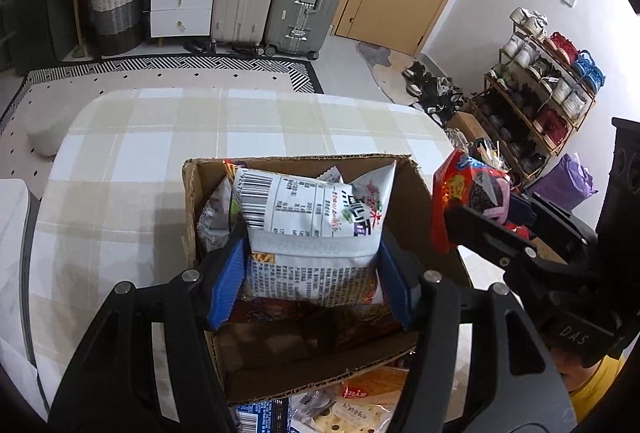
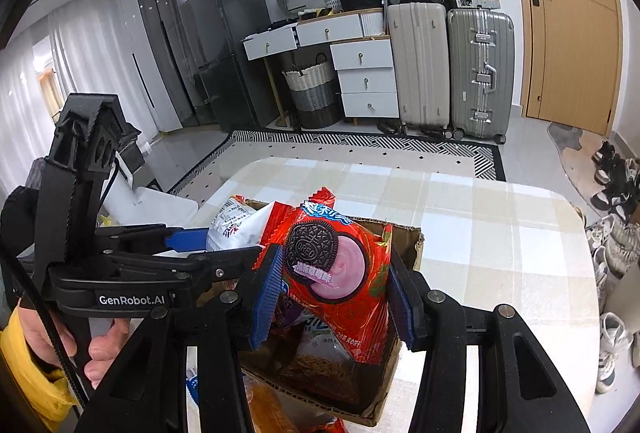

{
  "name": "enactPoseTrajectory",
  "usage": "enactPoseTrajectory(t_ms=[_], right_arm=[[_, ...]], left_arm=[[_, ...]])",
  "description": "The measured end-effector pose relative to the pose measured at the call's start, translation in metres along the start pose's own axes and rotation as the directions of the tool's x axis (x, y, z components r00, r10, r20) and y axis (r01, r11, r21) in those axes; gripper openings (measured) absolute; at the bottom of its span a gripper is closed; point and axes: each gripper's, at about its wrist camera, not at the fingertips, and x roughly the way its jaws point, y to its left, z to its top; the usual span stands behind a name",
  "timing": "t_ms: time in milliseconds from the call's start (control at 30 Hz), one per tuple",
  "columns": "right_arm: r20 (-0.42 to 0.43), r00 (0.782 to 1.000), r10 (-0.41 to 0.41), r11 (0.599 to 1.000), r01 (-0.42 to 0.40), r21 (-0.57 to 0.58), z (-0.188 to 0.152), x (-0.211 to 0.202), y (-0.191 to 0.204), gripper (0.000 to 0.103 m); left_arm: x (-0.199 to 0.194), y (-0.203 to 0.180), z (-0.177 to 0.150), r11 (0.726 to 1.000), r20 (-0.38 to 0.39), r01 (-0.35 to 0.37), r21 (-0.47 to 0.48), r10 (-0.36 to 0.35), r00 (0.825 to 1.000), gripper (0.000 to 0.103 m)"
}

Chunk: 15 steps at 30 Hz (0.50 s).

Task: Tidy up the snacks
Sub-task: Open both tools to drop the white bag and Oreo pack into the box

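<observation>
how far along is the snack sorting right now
Done: several packets already lie in the cardboard box. In hand: the left gripper has the white noodle packet between its fingers inside the box; whether it is gripped or released is unclear. The right gripper holds the red Oreo packet over the box. Left: that Oreo packet and a few snacks beside the box.

Far wall: white drawer unit (image 2: 362, 61), woven basket (image 2: 310, 93) beneath, beige & silver suitcases (image 2: 452, 69) right of it, wooden door (image 2: 568, 33). Shoe rack (image 1: 540, 93) at right. Patterned rug (image 2: 360, 149) on floor.
</observation>
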Motion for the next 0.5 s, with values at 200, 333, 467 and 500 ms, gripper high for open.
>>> enactPoseTrajectory(t_ms=[200, 333, 467, 500], right_arm=[[-0.050, 0.999, -0.011, 1.000, 0.011, -0.017, -0.002, 0.009, 0.000, 0.049], [-0.068, 0.998, -0.014, 0.999, 0.011, -0.043, -0.007, 0.010, 0.007, 0.049], [-0.090, 0.996, -0.020, 0.998, 0.014, -0.063, -0.011, 0.013, 0.014, 0.049], [-0.092, 0.996, -0.023, 0.998, 0.017, -0.065, -0.012, 0.013, 0.017, 0.049]], left_arm=[[-0.011, 0.009, -0.001, 0.999, 0.029, 0.025, -0.038, -0.023, 0.999, 0.068], [-0.024, 0.008, -0.004, 0.999, 0.045, 0.022, -0.037, -0.020, 0.999, 0.068], [-0.040, 0.005, -0.008, 1.000, 0.059, 0.015, -0.026, -0.014, 0.998, 0.068], [-0.045, 0.004, -0.010, 1.000, 0.060, 0.012, -0.025, -0.010, 0.998, 0.068]])
